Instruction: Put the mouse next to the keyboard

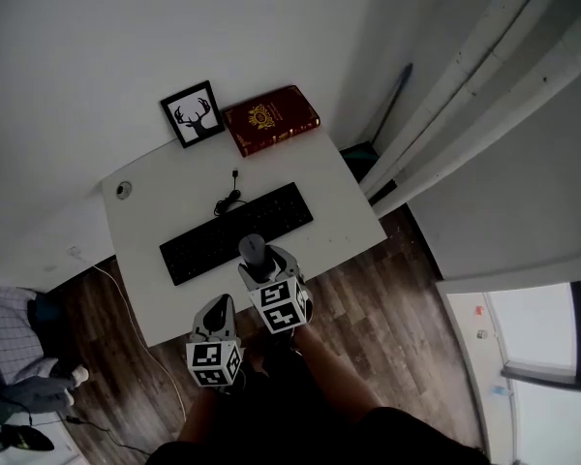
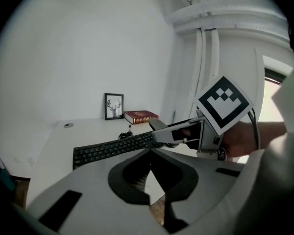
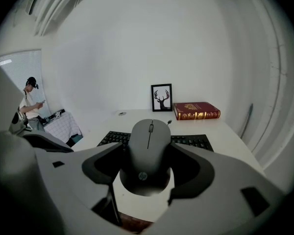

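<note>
A grey mouse (image 3: 148, 136) is clamped between the pads of my right gripper (image 3: 148, 155), which is shut on it and held above the near edge of the white desk (image 1: 329, 211). In the head view the mouse (image 1: 253, 247) hangs just in front of the black keyboard (image 1: 235, 232), with the right gripper (image 1: 259, 263) behind it. The keyboard (image 3: 196, 141) lies straight ahead beyond the mouse. My left gripper (image 1: 216, 310) hovers at the desk's front edge, lower left of the right one. Its jaws (image 2: 149, 155) are shut with nothing held.
A framed deer picture (image 1: 193, 113) and a red book (image 1: 270, 119) stand at the desk's back edge. The keyboard's cable (image 1: 229, 198) curls behind it, and a round grommet (image 1: 124, 190) sits far left. Wooden floor (image 1: 387, 298) surrounds the desk. A person (image 3: 32, 99) stands far off.
</note>
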